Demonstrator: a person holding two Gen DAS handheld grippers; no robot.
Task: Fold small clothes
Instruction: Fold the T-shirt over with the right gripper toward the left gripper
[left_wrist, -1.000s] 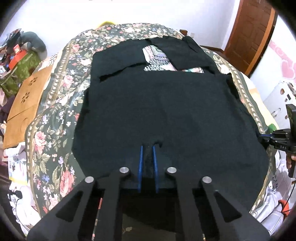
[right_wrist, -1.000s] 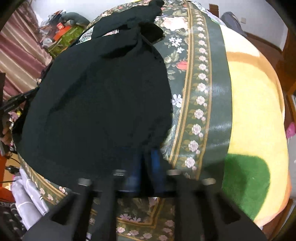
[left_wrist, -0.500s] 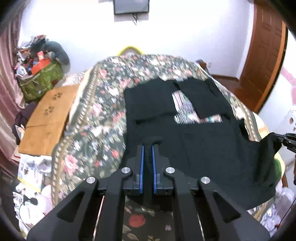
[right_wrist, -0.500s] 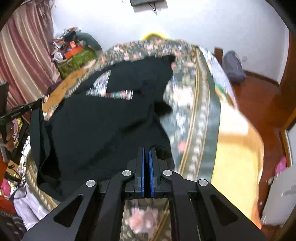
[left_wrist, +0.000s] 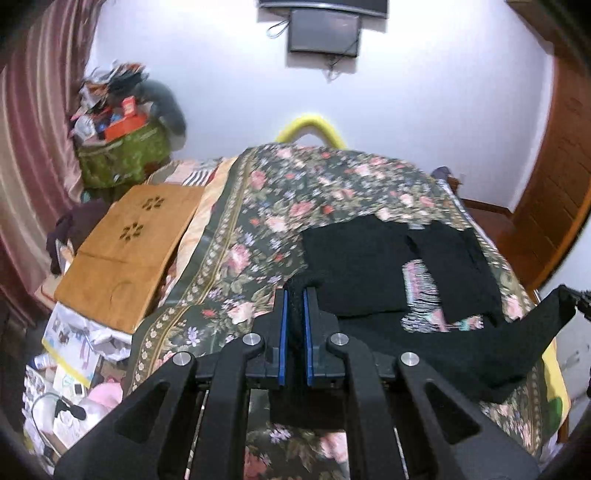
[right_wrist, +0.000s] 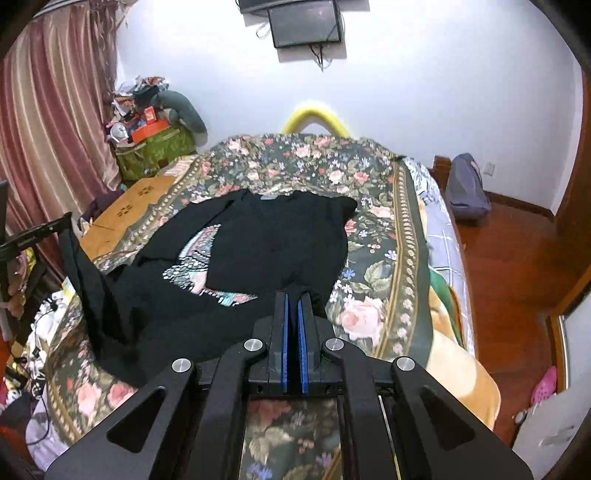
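Note:
A black T-shirt (left_wrist: 354, 258) with a pale printed graphic (left_wrist: 421, 291) lies on the floral bedspread (left_wrist: 258, 221), sleeves folded in over the chest. My left gripper (left_wrist: 294, 295) is shut on a bunched corner of its hem, held up off the bed. At the right edge, the other hem corner rises in a peak to my right gripper (left_wrist: 581, 299). In the right wrist view the T-shirt (right_wrist: 266, 240) spreads ahead of my right gripper (right_wrist: 292, 299), whose pads are pressed together with black cloth at their tips. My left gripper (right_wrist: 55, 225) holds up the draping left corner.
A wooden board (left_wrist: 125, 251) and a stuffed green bag (left_wrist: 122, 155) stand left of the bed, with clutter on the floor below. A yellow headboard (left_wrist: 310, 125) and a wall screen (left_wrist: 325, 33) are behind. A purple bag (right_wrist: 465, 188) and a wooden door (left_wrist: 554, 192) are to the right.
Both grippers have risen, carrying the hem corners up and toward the shirt's collar end. The lower half of the shirt has lifted off the bed, and more of the room shows.

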